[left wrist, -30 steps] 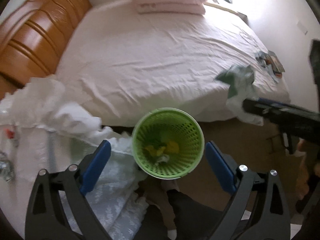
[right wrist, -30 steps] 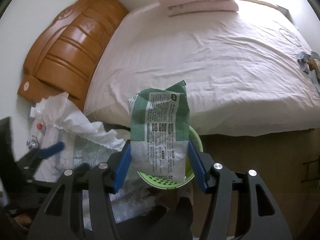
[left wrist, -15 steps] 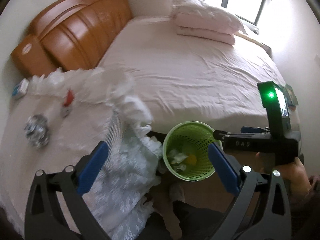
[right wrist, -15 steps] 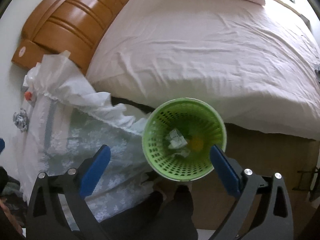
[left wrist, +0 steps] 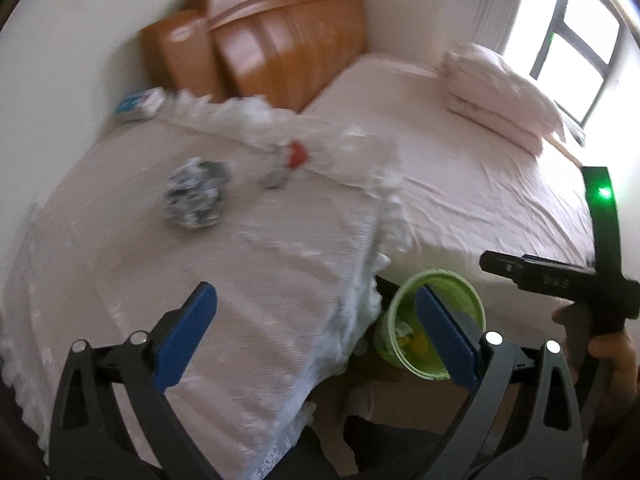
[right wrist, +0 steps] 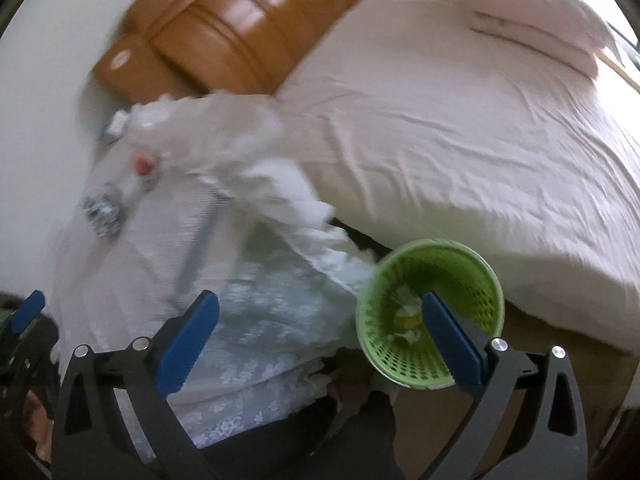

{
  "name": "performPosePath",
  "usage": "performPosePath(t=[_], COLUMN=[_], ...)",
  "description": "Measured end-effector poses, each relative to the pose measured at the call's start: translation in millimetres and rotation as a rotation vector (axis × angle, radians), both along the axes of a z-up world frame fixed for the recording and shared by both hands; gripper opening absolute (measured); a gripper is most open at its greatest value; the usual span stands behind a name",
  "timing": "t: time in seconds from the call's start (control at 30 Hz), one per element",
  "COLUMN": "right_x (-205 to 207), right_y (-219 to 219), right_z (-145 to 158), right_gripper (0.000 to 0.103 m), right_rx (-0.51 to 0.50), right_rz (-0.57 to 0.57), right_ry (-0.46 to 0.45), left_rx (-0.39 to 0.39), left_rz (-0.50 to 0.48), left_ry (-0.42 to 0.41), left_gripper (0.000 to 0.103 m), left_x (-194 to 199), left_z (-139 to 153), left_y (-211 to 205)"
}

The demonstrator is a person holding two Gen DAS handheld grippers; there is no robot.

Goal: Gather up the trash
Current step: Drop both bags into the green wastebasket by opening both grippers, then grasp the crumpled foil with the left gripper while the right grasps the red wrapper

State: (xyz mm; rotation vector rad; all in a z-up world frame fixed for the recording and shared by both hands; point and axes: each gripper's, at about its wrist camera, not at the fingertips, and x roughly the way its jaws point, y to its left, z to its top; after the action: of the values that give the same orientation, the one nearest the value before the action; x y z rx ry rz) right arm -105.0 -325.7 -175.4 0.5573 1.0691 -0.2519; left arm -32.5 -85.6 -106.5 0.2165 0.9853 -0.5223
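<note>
My left gripper (left wrist: 316, 312) is open and empty above a side table under a white lace cloth (left wrist: 248, 264). A crumpled silvery ball (left wrist: 196, 196) and a small red-capped item (left wrist: 295, 155) lie on that cloth, further back. The green mesh basket (left wrist: 436, 276) stands on the floor between table and bed, partly behind my right-hand finger. My right gripper (right wrist: 320, 312) is open and empty too, with the basket (right wrist: 384, 344) at its right finger. Yellow and white scraps (right wrist: 408, 320) lie in the basket. The silvery ball (right wrist: 102, 208) shows at the left, blurred.
A wide bed with a pink sheet (left wrist: 472, 184), a pillow (left wrist: 492, 80) and a wooden headboard (left wrist: 260, 36) fills the far side. A blue-and-white pack (left wrist: 138, 106) sits at the table's back corner. A hand holds the other gripper's body (left wrist: 560, 280) at the right.
The right gripper held a green-and-white packet over the basket; its jaws opened and the packet is gone from them. Both views swung left toward the cloth-covered table, the basket sliding right.
</note>
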Motion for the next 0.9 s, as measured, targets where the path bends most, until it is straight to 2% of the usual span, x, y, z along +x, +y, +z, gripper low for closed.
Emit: performPosePath(t=[0.2,0.33,0.57,0.63,0.7,0.77,0.8,0.83,0.87,0.9], right_x=[51.8,95.9,169.5,192.9,208.8,220.3,225.2,228.1,229.4,230.6], right_y=[42.6,70.0,90.8,94.5,100.2,104.8,108.2,110.0,110.5,111.0], right_z=[15.7,20.8,13.9,8.4,2.7,-2.9,-6.6,-9.8,-12.4,-15.0], right_gripper=[0.1,0.1,0.099,0.093,0.091,0.084,0.077,0.065,0.058,0.045], right_rx=[-0.005,-0.033,-0.023,0.001,0.008,0.005,0.0,-0.007,-0.006,0.002], right_rz=[0.148,0.217,0.217,0.21,0.214,0.222,0.23,0.234,0.235,0.235], right_ry=[-0.054,-0.097,-0.116,-0.104,-0.086,-0.069,-0.057,-0.045,-0.039,-0.032], left_rx=[-0.003,0.012,-0.002,-0.002,-0.002,-0.003,-0.002,0.002,0.005,0.009], left_rz=[0.175,0.252,0.312,0.324,0.333,0.337,0.337,0.336,0.333,0.328], left_ry=[-0.017,-0.031,-0.015,-0.011,-0.002,0.007,0.008,0.007,0.007,0.004], left_gripper=[0.095,0.095,0.095,0.095,0.095,0.095,0.095,0.095,0.095,0.095], left_x=[25.2,40.8,53.8,56.5,57.7,59.4,59.3,60.2,61.5,63.2], left_z=[0.8,-2.6,-5.6,-8.1,-10.6,-13.2,-14.1,-15.2,-15.8,-16.6], left_y=[55.3,84.7,112.0,114.7,118.2,120.5,119.9,119.2,118.5,117.2])
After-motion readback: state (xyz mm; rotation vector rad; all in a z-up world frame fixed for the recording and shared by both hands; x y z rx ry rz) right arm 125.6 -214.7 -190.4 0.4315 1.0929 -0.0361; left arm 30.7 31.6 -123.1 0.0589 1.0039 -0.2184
